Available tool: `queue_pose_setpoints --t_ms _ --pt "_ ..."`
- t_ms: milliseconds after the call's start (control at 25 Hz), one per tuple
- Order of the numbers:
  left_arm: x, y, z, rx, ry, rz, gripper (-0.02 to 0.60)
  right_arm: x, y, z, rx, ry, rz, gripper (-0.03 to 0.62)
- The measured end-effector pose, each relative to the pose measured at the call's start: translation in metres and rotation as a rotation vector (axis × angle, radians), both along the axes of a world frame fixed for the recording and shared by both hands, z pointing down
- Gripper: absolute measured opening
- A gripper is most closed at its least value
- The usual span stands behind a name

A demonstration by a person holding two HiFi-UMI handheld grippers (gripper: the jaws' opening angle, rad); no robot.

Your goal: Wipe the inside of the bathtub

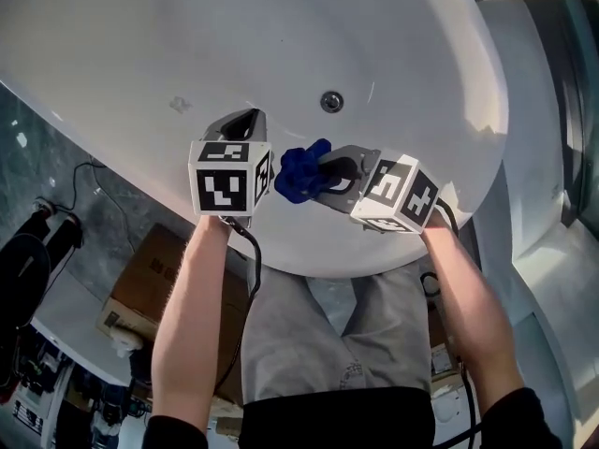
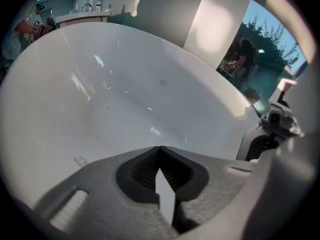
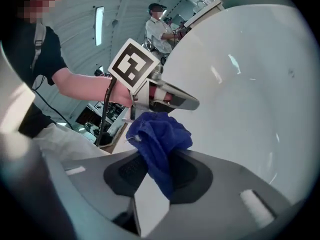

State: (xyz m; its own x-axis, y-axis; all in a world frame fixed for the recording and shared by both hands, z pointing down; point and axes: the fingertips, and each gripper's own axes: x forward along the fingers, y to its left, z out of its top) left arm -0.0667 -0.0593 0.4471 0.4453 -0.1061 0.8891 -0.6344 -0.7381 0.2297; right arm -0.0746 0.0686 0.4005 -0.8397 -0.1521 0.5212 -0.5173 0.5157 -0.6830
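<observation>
Nearest, over the near rim of the bathtub (image 1: 140, 36): grips a bunched blue cloth (image 3: 159, 136) in the right gripper (image 3: 156, 170), pinched by its lower fold and left bulging forward, probably to give a soft pad for wiping. Just beside, over the same rim, carries the left gripper (image 2: 160, 159) pressed together on nothing, seemingly spare for now. Looks not yet in contact with the bathtub's inner surface. Farther inside the bathtub, shows a round drain (image 1: 331, 101) and a faint smudge (image 1: 180, 105); hard to say whether dirt or glare. Cannot see the bathtub's far end, cut off at the top edge
</observation>
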Motion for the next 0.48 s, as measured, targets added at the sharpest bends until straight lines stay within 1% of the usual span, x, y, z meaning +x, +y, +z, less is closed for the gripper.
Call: queue_pose_setpoints --t_ms 80,200,320,400,480 --pt "0.002 -0.001 0.004 -0.003 0.009 -0.016 0.005 0.008 -0.004 0.01 0.0 0.033 -0.007 0.114" --pt "0.006 -0.005 0.013 -0.006 0.027 -0.041 0.005 0.016 -0.015 0.029 0.013 0.087 -0.044 0.114" --pt "0.006 -0.006 0.028 -0.013 0.015 -0.03 0.005 0.024 -0.025 0.052 0.016 0.15 -0.074 0.117" --pt "0.002 -0.004 0.037 -0.024 0.003 -0.032 0.005 0.03 -0.026 0.07 -0.007 0.176 -0.097 0.117" --pt "-0.001 -0.005 0.043 -0.038 0.007 -0.044 0.005 0.034 -0.029 0.088 -0.024 0.199 -0.113 0.117"
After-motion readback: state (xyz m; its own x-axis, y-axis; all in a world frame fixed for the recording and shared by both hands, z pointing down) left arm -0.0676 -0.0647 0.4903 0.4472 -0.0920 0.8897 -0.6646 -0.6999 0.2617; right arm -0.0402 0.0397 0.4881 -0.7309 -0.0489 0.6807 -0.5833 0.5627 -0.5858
